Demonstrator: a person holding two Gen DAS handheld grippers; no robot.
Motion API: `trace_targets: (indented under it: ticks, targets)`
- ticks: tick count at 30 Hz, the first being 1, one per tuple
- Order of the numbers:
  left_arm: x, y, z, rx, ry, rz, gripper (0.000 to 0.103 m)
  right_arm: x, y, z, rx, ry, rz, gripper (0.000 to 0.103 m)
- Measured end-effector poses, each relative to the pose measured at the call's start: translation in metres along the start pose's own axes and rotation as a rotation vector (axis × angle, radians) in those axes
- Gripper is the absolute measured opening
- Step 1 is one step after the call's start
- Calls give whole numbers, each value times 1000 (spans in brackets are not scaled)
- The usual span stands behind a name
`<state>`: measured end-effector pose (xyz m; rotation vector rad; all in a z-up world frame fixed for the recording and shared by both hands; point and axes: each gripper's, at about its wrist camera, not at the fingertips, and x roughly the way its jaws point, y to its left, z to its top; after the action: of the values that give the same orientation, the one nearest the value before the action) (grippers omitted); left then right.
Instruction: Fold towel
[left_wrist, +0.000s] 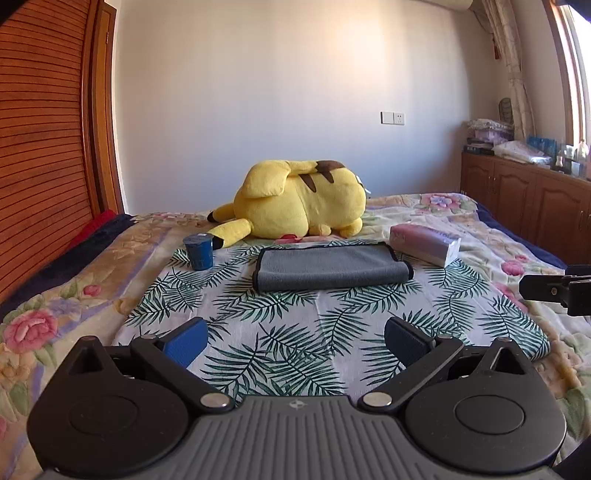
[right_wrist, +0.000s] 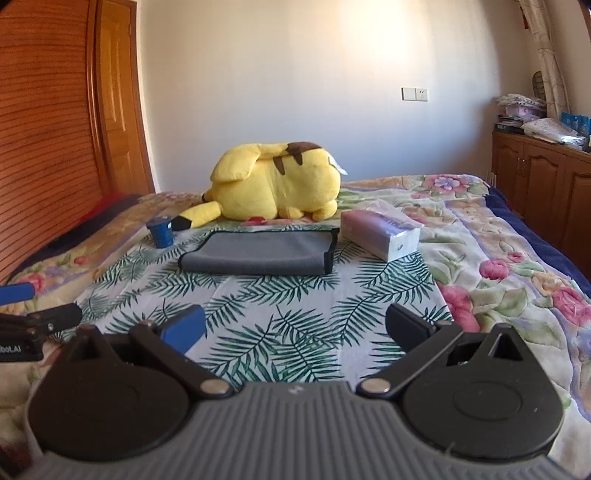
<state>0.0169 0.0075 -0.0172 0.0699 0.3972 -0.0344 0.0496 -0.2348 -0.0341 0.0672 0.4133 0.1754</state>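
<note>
Blue cup (left_wrist: 199, 253) sits far left on the palm-leaf cloth (left_wrist: 295, 332), just left of the towel. Grey towel (left_wrist: 327, 268) w/ dark trim lies mid-cloth, looks already doubled over once, flat, near edge facing the grippers, nothing on it. Yellow plush (left_wrist: 295, 201) right behind it, tail tip reaching toward the cup. Pink/white tissue pack (left_wrist: 424, 245) just right of towel's far corner, close but apart as far as I can tell.

Left gripper (left_wrist: 295, 341): fingers spread wide, holding nothing, well short of the towel. Right gripper (right_wrist: 295, 328): same, wide apart, empty, also short of the towel.

Risks (judgement): towel is hemmed in, so a sweep on the left corner could knock the cup over; on the right, the fold could drag the tissue pack. Pinching too deep may grab the cloth under the towel and lift both. Soft bed, so pressing down may bunch layers.

Text: tissue pack print too blurry to read. Partial "boLAI" on the left gripper's body at right cam's edge.
</note>
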Motion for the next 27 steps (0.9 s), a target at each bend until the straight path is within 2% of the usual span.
trace_targets:
  ticks: [19,27]
  targets:
    - [-18,1,7,20,-107,22,87,-12,0,2,-18,-105,-38,103]
    - [-21,1,8,10,-114,11,87,-16,0,2,-34,-137,-49,103]
